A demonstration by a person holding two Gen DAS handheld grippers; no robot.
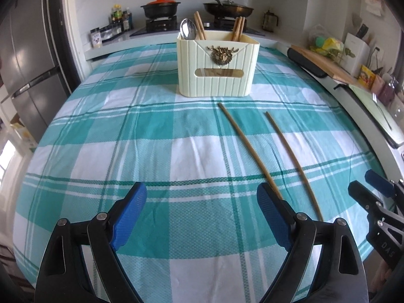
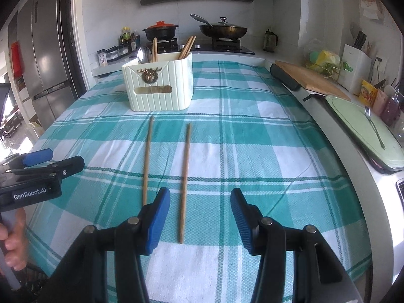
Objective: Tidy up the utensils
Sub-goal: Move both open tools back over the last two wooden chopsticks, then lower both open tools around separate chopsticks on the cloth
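Observation:
Two wooden chopsticks lie apart on the teal plaid tablecloth: the left chopstick (image 1: 246,142) (image 2: 147,159) and the right chopstick (image 1: 294,165) (image 2: 185,179). Behind them stands a cream utensil holder (image 1: 217,67) (image 2: 160,85) with a spoon (image 1: 188,29) (image 2: 144,54) and several chopsticks in it. My left gripper (image 1: 202,214) is open and empty, left of the loose chopsticks; it also shows in the right wrist view (image 2: 50,159). My right gripper (image 2: 199,213) is open and empty, with the right chopstick's near end between its fingers; it also shows in the left wrist view (image 1: 366,184).
A counter runs along the right with a wooden cutting board (image 2: 310,79), a green board with a fork (image 2: 373,126) and a knife block (image 2: 353,68). A stove with pots (image 1: 161,7) stands behind the table. A fridge (image 1: 22,58) stands at left.

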